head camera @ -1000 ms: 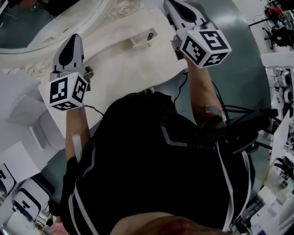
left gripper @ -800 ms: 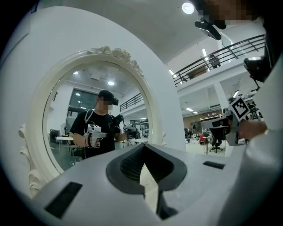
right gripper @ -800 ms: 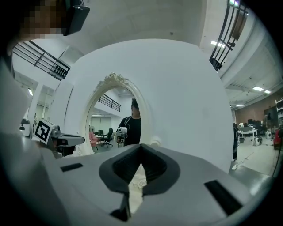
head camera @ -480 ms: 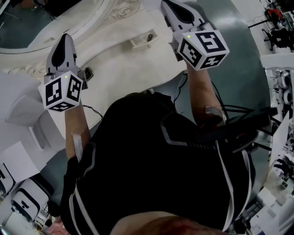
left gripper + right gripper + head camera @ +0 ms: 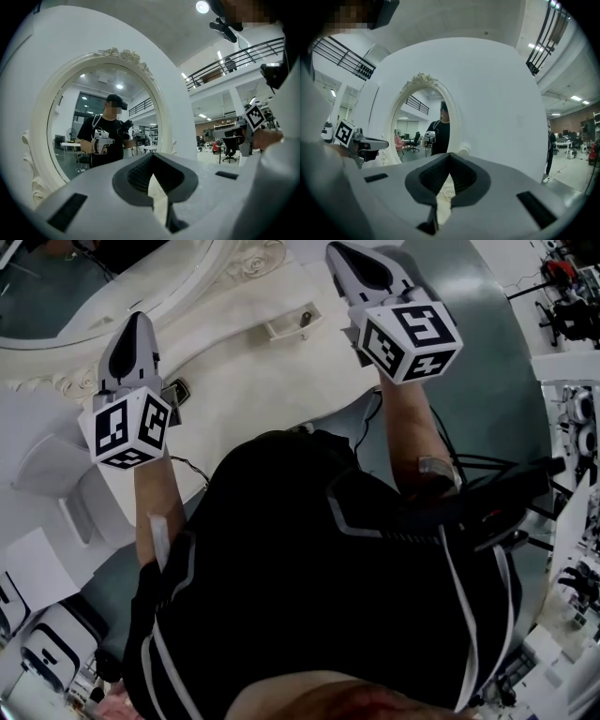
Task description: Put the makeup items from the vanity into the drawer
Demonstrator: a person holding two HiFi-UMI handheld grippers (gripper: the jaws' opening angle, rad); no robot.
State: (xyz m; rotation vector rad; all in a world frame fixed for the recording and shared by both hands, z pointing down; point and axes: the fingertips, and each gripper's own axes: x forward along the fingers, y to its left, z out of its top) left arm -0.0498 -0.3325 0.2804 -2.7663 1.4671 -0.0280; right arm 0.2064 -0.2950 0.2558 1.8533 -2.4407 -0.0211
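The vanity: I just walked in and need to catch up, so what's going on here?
A person stands at the white vanity, facing its oval mirror, with a gripper in each hand. The left gripper and the right gripper both hang above the vanity top, jaws shut with nothing between them. No makeup item is being handled at this moment.

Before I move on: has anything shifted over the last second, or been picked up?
The left gripper and the right gripper each drifted slightly toward the left of the head view. Nothing was taken hold of or let go. Both grippers stay shut and empty above the vanity top. The handle and the small dark item beside the left gripper have not moved.
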